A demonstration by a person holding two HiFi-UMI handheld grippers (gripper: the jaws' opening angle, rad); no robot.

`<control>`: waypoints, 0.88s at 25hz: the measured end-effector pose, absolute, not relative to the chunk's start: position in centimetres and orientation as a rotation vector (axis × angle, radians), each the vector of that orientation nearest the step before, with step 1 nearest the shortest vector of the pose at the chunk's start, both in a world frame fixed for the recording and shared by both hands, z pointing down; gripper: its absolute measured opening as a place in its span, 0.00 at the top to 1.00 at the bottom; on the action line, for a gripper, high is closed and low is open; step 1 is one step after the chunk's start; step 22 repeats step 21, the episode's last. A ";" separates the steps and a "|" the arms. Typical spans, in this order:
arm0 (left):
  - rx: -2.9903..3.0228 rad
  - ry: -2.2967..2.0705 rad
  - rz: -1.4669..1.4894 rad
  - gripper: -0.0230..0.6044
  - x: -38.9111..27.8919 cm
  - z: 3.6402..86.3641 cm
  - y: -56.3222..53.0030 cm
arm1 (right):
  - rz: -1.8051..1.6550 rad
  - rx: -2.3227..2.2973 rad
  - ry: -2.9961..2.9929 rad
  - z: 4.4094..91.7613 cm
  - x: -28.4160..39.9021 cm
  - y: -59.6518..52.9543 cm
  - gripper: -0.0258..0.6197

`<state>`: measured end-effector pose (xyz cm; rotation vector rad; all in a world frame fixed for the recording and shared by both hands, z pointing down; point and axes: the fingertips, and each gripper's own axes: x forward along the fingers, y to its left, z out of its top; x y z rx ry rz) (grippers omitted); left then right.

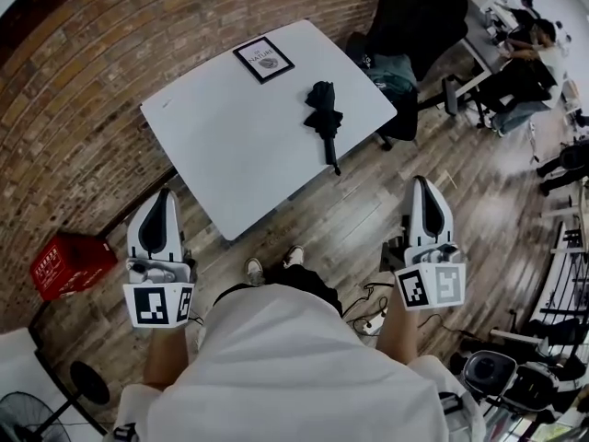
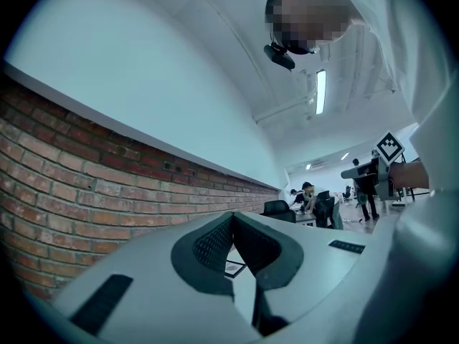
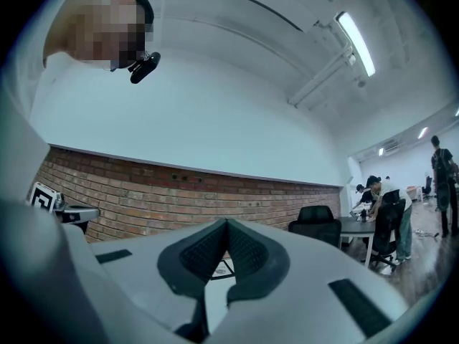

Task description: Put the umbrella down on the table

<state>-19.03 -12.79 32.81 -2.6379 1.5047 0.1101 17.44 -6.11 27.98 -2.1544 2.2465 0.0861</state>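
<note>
In the head view a black folded umbrella (image 1: 324,118) lies on the white table (image 1: 230,145), towards its right side, handle end pointing to the near edge. Both grippers hang well short of the table, over the wooden floor, and neither touches the umbrella. My left gripper (image 1: 167,192) is near the table's left front corner, jaws together with nothing between them. My right gripper (image 1: 421,183) is off to the right of the table, also shut and empty. In the left gripper view the left gripper (image 2: 231,219) has its pads meeting at the tip. The right gripper view shows the same of the right gripper (image 3: 226,224).
A framed card (image 1: 264,60) lies at the table's far side. A black office chair with a jacket (image 1: 414,21) stands behind the table's right corner. A red crate (image 1: 69,265) sits by the brick wall at left, a fan (image 1: 32,411) at bottom left. People sit at a desk (image 1: 520,53) at far right.
</note>
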 end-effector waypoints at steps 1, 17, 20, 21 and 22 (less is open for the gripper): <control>-2.646 1.498 0.109 0.93 -18.9 33.0 -12.8 | 0.081 -2.164 2.239 28.2 17.5 -5.8 0.93; -2.663 1.481 0.109 0.93 -19.0 33.7 -14.0 | 0.053 -2.233 2.180 29.1 17.9 -3.8 0.93; -2.652 1.487 0.112 0.93 -19.3 33.6 -14.2 | 0.063 -2.240 2.174 29.0 18.0 -3.6 0.93; -2.650 1.489 0.113 0.93 -19.4 33.6 -14.2 | 0.066 -2.243 2.172 29.0 18.0 -3.5 0.93; -2.650 1.489 0.113 0.93 -19.4 33.6 -14.2 | 0.066 -2.243 2.172 29.0 18.0 -3.5 0.93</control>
